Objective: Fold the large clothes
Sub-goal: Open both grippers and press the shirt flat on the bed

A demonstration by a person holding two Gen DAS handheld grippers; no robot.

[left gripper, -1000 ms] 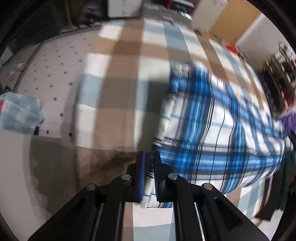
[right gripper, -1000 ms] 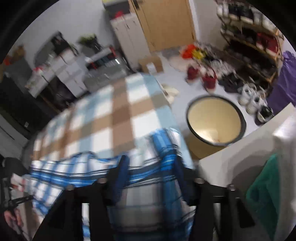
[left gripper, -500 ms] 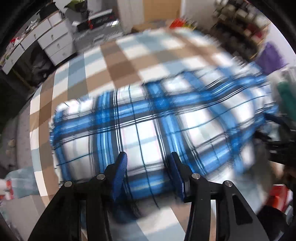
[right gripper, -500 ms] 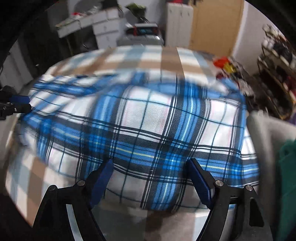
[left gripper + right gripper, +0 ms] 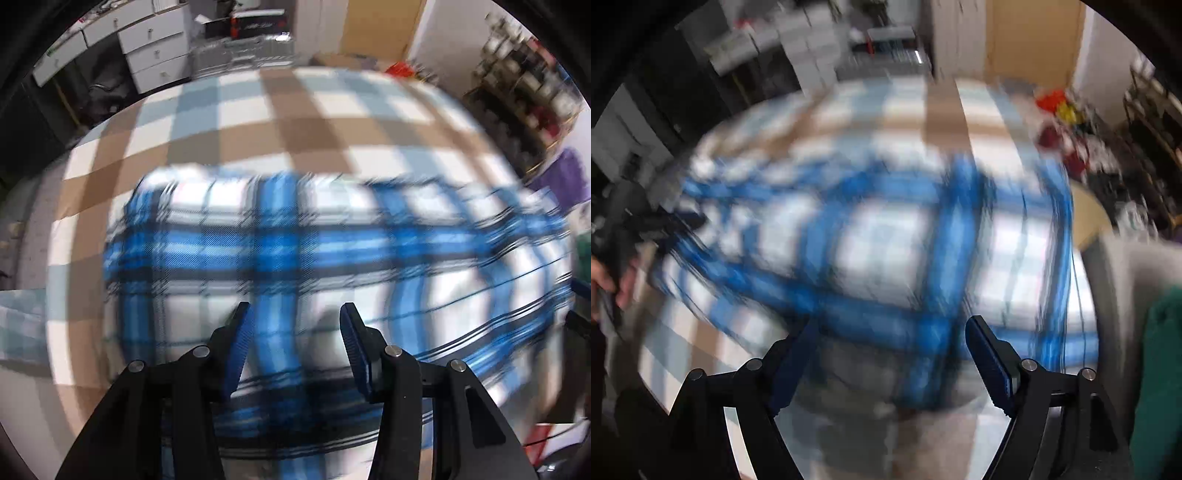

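One blue-and-white plaid garment [image 5: 332, 258] lies folded, blurred.

Left gripper [image 5: 293, 319] and right gripper [image 5: 888, 338] point steeply downward, jaws apart

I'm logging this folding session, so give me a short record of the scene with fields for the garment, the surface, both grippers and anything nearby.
garment: blue plaid shirt, lying folded into a wide band
surface: checked cloth in brown, white and pale blue
left gripper: open, over the shirt, nothing between its fingers
right gripper: open wide, over the shirt, gripping nothing
nearby: green cloth at the right edge; white drawers in the background
image quality: both views blurred
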